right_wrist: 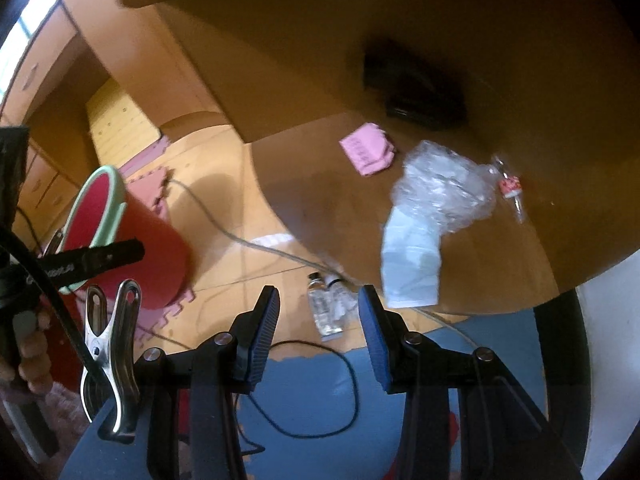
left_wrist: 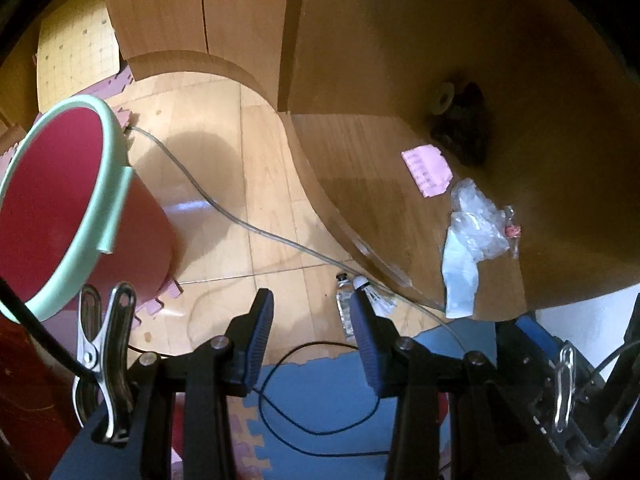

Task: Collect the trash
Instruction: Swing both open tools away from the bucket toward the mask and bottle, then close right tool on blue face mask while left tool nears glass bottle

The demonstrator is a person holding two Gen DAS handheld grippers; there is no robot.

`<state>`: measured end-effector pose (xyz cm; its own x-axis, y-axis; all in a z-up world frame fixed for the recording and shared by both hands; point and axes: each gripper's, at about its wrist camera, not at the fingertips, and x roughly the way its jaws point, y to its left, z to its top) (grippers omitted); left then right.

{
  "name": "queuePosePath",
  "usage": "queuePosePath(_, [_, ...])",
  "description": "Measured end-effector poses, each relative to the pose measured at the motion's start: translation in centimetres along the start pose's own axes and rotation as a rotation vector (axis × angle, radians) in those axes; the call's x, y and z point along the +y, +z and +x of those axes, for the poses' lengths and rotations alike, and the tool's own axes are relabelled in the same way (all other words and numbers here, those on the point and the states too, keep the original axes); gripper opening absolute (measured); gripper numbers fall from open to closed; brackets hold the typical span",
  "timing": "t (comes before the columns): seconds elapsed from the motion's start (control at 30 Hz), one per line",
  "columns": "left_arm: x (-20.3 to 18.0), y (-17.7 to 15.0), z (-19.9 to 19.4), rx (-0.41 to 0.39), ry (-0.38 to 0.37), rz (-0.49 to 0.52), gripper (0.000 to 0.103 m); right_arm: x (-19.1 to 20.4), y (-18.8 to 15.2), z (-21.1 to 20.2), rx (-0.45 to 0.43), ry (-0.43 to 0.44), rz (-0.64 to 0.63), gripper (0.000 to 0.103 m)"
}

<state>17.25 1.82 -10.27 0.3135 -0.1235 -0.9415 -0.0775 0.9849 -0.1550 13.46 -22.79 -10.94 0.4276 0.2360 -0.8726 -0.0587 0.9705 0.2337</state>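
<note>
Both grippers hang above the floor with jaws apart and nothing between them: the left gripper (left_wrist: pixel 312 304) and the right gripper (right_wrist: pixel 318 300); the trash lies on the wooden worktop (left_wrist: pixel 400 80) near its curved edge, a crumpled clear plastic wrap (left_wrist: pixel 476 220) touching a pale blue paper piece (left_wrist: pixel 460 276), a pink slip (left_wrist: pixel 426 170) just beside them; a small clear bottle (right_wrist: pixel 326 312) lies on the floor below; the red bin (left_wrist: pixel 52 196) with its mint rim stands well apart, at the left.
</note>
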Motion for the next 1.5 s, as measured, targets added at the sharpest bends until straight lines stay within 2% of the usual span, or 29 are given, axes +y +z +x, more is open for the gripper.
queuePosePath(0.3, [-1.3,0.2,5.1,0.048,0.035,-0.003,0.042,-2.6,0.5,3.7,0.031,-0.06,0.045,0.042])
queuePosePath(0.5, [-2.0,-0.2,8.5,0.06,0.043,0.026,0.042,-4.4,0.9,6.3,0.071,-0.059,0.104,0.043])
queuePosePath(0.8, [-1.8,-1.4,14.4,0.126,0.059,0.003,0.043,-7.6,1.5,9.5,0.103,-0.146,0.21,0.058])
queuePosePath(1.1, [-2.8,-2.7,20.3,0.207,0.06,0.017,0.043,-8.0,2.3,12.9,0.122,-0.189,0.213,0.058])
queuePosePath(1.2, [-3.0,-3.0,22.1,0.225,0.054,0.01,0.048,-7.9,2.3,13.8,0.138,-0.199,0.213,0.059])
queuePosePath(1.5, [-4.2,-4.5,27.8,0.288,0.069,0.018,0.05,-7.7,2.3,14.1,0.124,-0.189,0.174,0.06])
